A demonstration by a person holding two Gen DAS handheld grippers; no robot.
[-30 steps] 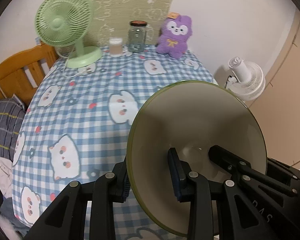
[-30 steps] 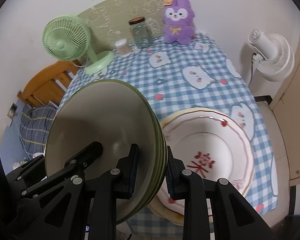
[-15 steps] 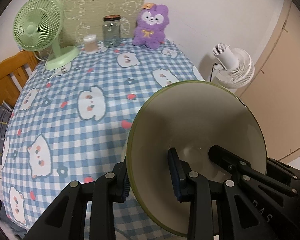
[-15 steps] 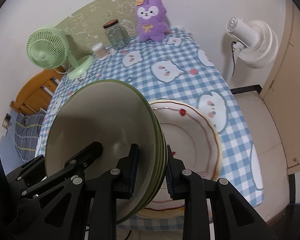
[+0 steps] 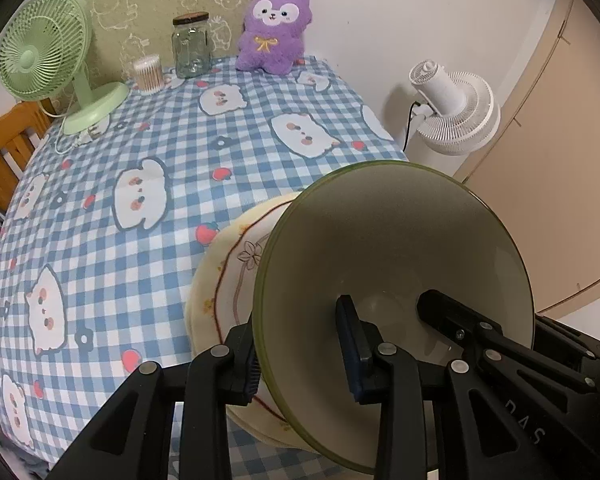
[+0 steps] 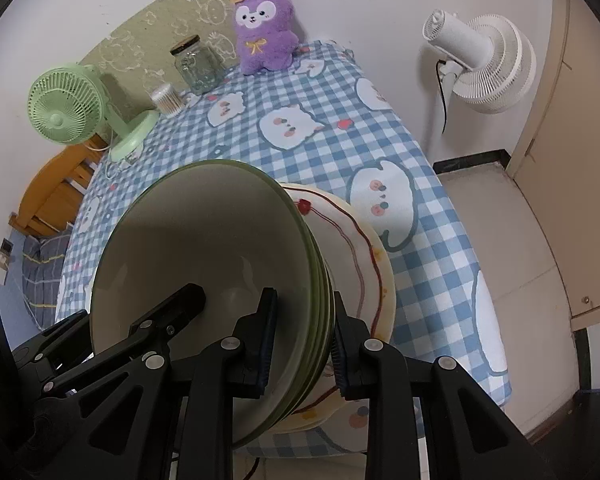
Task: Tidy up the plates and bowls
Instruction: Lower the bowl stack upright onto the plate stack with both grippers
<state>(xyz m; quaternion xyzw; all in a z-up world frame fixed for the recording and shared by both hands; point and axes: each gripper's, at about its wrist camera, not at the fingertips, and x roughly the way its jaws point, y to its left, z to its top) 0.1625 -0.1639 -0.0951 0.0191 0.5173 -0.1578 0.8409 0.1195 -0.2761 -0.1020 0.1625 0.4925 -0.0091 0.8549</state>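
Observation:
A stack of green-rimmed bowls (image 5: 396, 248) hangs tilted between my two grippers. My left gripper (image 5: 300, 352) is shut on the stack's left rim, one finger inside the top bowl and one outside. On the opposite rim my right gripper (image 6: 304, 336) is shut too, across several nested rims (image 6: 320, 280). A finger of the other gripper reaches into the bowl in each view. Just beneath the bowls (image 6: 204, 248) a cream plate (image 5: 228, 292) with red line decoration lies near the table's front right corner; the stack hides most of the plate (image 6: 364, 256). Whether bowls and plate touch is unclear.
The table wears a blue checked cloth (image 5: 140, 160) with cartoon animals. At its far edge stand a green desk fan (image 5: 48, 60), a cotton-swab pot (image 5: 148, 74), a glass jar (image 5: 192, 46) and a purple plush toy (image 5: 274, 28). A white floor fan (image 5: 456, 116) stands right of the table.
Both grippers have carried the bowl stack to the right and downward, over the cream plate. The plate has come into the left wrist view. Both grips are unchanged.

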